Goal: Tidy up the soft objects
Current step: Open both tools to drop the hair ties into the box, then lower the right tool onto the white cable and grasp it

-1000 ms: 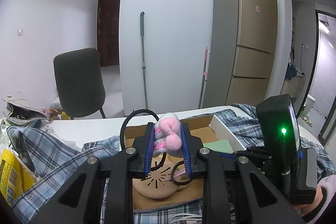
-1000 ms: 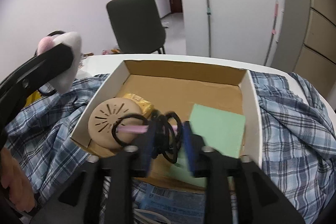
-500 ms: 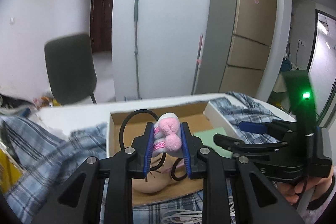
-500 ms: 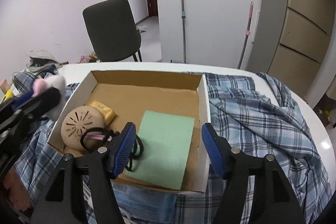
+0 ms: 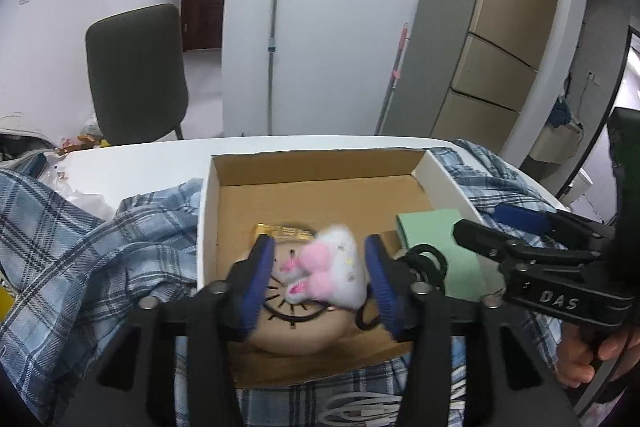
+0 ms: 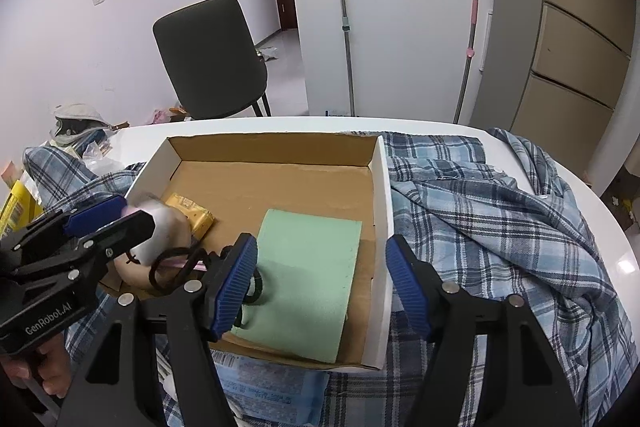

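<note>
Cardboard box (image 6: 379,187) with plush toy (image 5: 334,273), green sheet (image 6: 308,279), beige disc (image 5: 296,331).

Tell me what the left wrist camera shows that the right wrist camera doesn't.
Only the left wrist view shows the plush toy's pink face, loose between the opening left gripper, above the round beige pad. Only the right wrist view shows the blue packet under the box's near edge. Both show the cardboard box, green sheet, black hair ties and plaid shirt.

Soft, even indoor light, heavy fisheye bending with black corners; the plush toy (image 5: 332,267) is motion-blurred, small glare right of the cardboard box (image 6: 382,187).
</note>
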`<state>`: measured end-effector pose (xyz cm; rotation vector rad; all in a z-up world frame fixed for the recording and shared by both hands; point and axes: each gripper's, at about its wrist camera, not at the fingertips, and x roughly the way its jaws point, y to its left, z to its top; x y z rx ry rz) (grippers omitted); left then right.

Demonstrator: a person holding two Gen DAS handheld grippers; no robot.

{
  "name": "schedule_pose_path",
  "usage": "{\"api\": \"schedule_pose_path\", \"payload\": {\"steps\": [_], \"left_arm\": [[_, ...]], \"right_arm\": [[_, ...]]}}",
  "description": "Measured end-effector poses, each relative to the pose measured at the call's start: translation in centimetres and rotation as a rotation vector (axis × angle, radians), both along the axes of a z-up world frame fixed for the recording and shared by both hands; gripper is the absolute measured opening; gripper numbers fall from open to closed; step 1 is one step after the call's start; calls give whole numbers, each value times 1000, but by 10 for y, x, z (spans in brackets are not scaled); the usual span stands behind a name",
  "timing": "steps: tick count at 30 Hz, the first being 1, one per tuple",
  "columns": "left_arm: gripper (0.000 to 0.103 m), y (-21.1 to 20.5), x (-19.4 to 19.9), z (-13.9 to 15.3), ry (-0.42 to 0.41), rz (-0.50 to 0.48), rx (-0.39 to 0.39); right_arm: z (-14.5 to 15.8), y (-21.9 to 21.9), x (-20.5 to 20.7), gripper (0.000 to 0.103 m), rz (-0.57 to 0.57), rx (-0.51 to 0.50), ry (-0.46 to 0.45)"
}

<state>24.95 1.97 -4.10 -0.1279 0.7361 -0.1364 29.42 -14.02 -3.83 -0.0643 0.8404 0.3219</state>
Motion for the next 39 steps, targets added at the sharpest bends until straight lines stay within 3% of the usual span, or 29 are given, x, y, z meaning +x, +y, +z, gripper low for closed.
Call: {"api": "schedule_pose_path", "payload": {"steps": [3, 5, 8, 23, 26, 28, 33, 39], "left_arm": [[72, 3, 0, 0, -2, 15, 2], [72, 6, -3, 4, -25, 24, -10], [80, 7, -12, 17, -88, 47, -9], [87, -10, -86, 103, -339, 50, 49], [94, -14, -104, 113, -370, 46, 62], [103, -16, -116, 117, -399, 41, 59], [103, -20, -138, 118, -420, 33, 49], [103, -21, -155, 105, -419, 43, 57]], "right_arm": [[1, -1, 0, 66, -4, 3, -1], [2, -2, 1, 66, -8, 5, -3], [8, -3, -2, 67, -14, 10, -17], [78, -10, -53, 72, 7, 13, -163], [90, -15, -69, 76, 8, 28, -190], [96, -19, -80, 79, 5, 40, -211], [100, -27, -106, 84, 9, 51, -247], [81, -25, -116, 84, 26, 48, -217]]}}
